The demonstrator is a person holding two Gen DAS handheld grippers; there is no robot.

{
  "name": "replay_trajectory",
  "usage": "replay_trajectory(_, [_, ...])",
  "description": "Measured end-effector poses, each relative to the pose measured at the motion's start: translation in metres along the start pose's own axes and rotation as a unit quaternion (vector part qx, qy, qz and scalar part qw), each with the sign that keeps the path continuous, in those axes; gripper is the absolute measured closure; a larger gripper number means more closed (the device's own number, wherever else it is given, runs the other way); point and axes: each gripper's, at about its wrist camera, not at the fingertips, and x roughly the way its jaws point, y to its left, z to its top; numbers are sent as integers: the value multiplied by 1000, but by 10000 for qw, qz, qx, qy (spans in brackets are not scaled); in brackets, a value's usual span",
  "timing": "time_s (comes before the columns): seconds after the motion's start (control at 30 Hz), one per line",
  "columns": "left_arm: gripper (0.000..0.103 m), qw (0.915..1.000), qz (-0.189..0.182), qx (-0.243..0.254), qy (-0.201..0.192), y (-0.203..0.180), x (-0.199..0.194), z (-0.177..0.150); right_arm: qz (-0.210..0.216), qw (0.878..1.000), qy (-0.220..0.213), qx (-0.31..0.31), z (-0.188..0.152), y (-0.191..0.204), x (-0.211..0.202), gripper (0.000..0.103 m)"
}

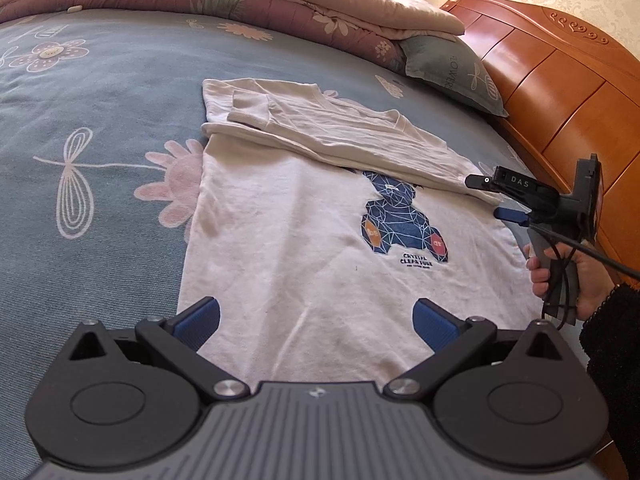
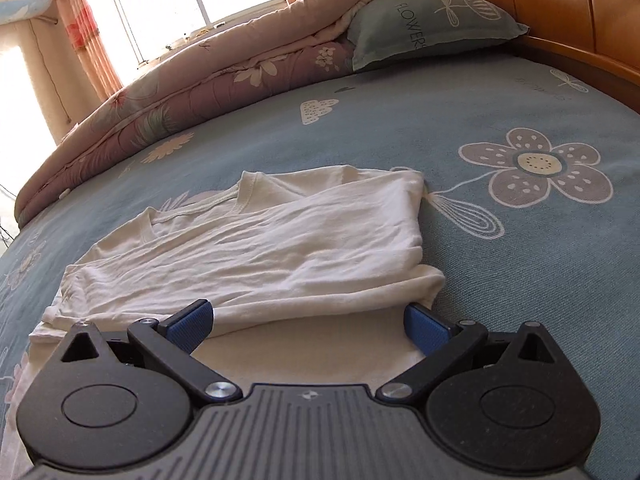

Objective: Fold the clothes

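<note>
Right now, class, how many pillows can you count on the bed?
1. The pillow lies at the head of the bed, against the headboard, partly tucked under the folded quilt. More may be hidden beneath that quilt.

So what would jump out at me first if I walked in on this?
Probably the white T-shirt spread on the blue flowered bedsheet, its top part folded down just over a blue geometric bear print. Next, the two open blue-tipped claws: the left claw over the shirt's near end, the right claw at the folded edge.
</note>
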Motion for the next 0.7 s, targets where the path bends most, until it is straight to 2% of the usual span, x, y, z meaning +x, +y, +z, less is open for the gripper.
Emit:
replay_trajectory(0.07, [1,10000,-30,55,-29,-6,-3,0,-154,9998,67,-130,-5,6,-18,0])
replay_trajectory(0.23, [1,9997,-116,218,-31,-19,-6,-5,691,9960,333,-450,-41,33,-81,0])
replay_trajectory(0.43, [1,9989,-228,420,5,-35,-7,-12,1074,9860,904,-896,-113,65,-122,0])
replay_trajectory(0.47, [1,9987,-246,454,11,-37,-7,-14,1051,9849,989,-951,-123,66,-125,0])
replay_trajectory(0.57, [1,9981,-170,571,175,-43,0,-23,805,9828,887,-1404,-146,71,-137,0])
replay_trajectory(0.7, [1,9974,10,560,449,-42,13,-42,461,9742,935,-2001,-159,75,-139,0])
